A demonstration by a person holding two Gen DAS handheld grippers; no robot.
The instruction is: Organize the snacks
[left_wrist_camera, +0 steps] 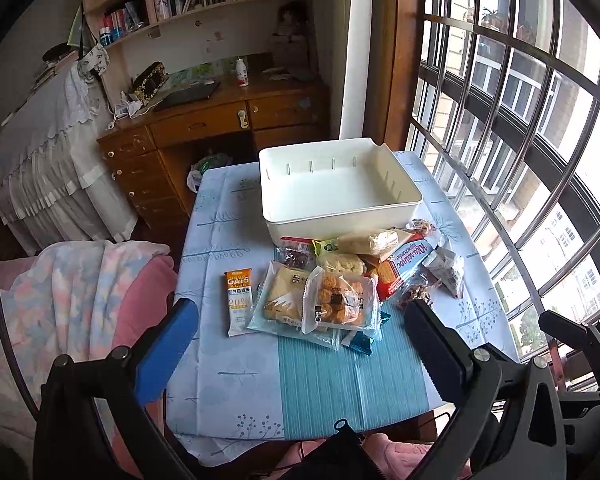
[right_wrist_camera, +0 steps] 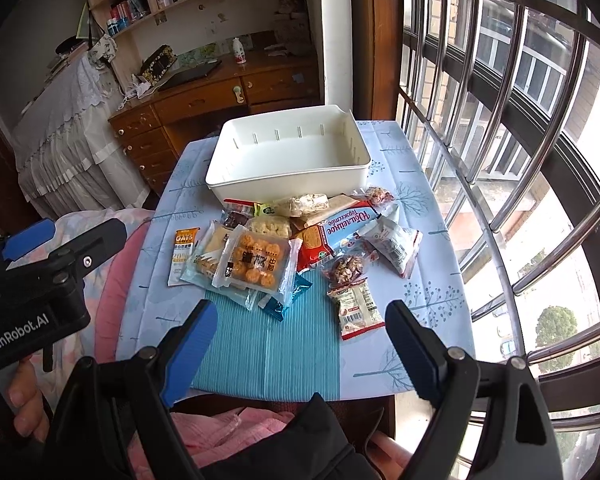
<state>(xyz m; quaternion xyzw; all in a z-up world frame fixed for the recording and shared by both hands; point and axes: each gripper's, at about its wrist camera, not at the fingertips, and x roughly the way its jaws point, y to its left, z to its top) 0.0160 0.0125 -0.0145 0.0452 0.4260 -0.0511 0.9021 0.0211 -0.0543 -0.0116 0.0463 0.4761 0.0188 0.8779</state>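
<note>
A pile of snack packets lies on the table in front of an empty white bin (left_wrist_camera: 340, 184) (right_wrist_camera: 288, 156). On top sits a clear pack of round cookies (left_wrist_camera: 338, 300) (right_wrist_camera: 254, 262); an oats bar (left_wrist_camera: 238, 298) (right_wrist_camera: 183, 254) lies at the pile's left and a red-and-blue biscuit pack (left_wrist_camera: 406, 266) (right_wrist_camera: 336, 228) at its right. A small nut packet (right_wrist_camera: 356, 308) lies nearest my right gripper. My left gripper (left_wrist_camera: 300, 320) hovers open above the near side of the pile, holding nothing. My right gripper (right_wrist_camera: 300, 322) is open too, with nothing between its fingers, over the teal mat (right_wrist_camera: 268, 340).
The small table (left_wrist_camera: 220, 360) has a light-blue cloth. A barred window (left_wrist_camera: 520, 160) runs along the right. A pink and floral blanket (left_wrist_camera: 80, 300) lies at the left; a wooden desk (left_wrist_camera: 204, 128) and bookshelves stand behind. A hand (right_wrist_camera: 26, 408) holds the left gripper's grip.
</note>
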